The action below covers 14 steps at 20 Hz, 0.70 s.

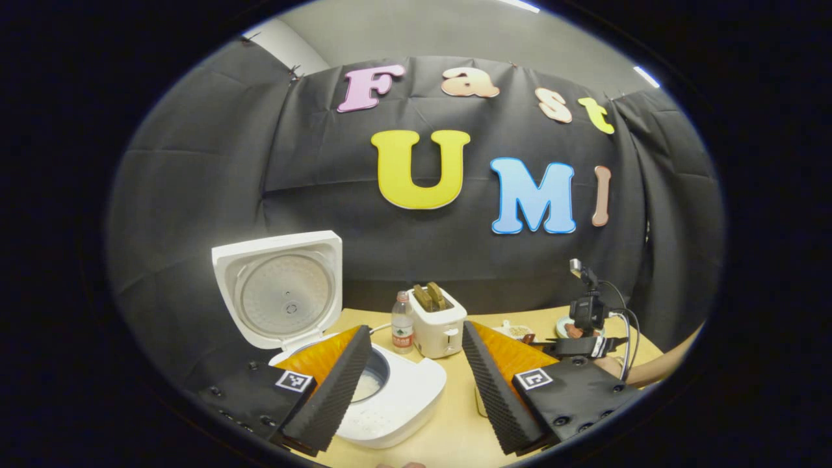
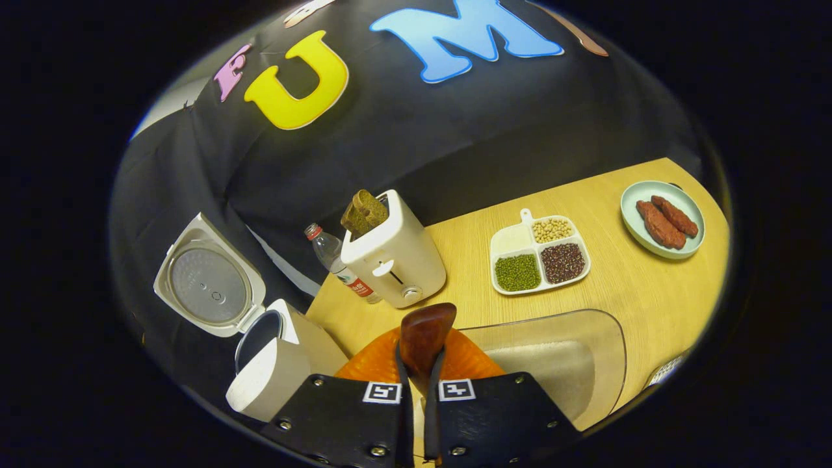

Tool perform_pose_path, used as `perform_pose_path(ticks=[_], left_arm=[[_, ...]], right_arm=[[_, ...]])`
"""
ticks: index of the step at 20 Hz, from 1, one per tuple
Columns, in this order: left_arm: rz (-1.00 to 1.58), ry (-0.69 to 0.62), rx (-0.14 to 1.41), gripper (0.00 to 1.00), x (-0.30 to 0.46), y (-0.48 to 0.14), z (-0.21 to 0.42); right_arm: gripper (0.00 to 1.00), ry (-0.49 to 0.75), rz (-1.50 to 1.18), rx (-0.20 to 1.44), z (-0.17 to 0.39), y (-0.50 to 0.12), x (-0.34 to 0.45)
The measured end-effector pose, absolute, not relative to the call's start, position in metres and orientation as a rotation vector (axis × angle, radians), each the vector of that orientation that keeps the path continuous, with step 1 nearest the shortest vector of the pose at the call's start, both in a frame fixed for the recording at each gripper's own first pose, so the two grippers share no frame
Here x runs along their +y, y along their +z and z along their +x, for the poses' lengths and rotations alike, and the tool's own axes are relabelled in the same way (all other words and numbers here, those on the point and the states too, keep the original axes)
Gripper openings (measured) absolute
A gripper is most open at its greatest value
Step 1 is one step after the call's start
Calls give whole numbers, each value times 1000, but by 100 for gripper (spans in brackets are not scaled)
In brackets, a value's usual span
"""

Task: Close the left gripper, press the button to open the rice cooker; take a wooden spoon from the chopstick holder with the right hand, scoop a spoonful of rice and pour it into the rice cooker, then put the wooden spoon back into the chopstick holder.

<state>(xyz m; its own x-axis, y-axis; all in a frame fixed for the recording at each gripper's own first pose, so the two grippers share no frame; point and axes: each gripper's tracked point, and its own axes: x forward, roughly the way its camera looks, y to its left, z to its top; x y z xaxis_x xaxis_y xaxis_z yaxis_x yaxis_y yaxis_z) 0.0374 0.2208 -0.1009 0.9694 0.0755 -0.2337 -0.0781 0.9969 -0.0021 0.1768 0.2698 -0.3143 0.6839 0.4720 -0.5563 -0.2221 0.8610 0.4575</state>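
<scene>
Right gripper view: fingers [image 2: 396,390] clamp the wooden spoon [image 2: 424,337]; left gripper [image 1: 416,383] spread above the open rice cooker [image 1: 390,396].

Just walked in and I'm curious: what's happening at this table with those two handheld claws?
A person is working two handheld grippers. The rice cooker already stands open, its lid up, with the left gripper open just above it. The right gripper is clamped on a wooden spoon, held over a clear container of rice. A toaster and a water bottle stand behind.
</scene>
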Motion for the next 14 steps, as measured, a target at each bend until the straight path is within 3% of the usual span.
perform_pose_path(ticks=[3,7,9,14], left_arm=[[-5,72,234,100,219,-98,38],[-4,57,221,95,213,-93,39],[-14,43,213,100,211,-90,43],[-31,34,193,100,213,-83,45]], right_arm=[[7,373,518,701,182,-301,253],[6,351,557,617,190,-265,217],[7,324,621,588,192,-251,200],[7,267,855,529,191,-220,164]])
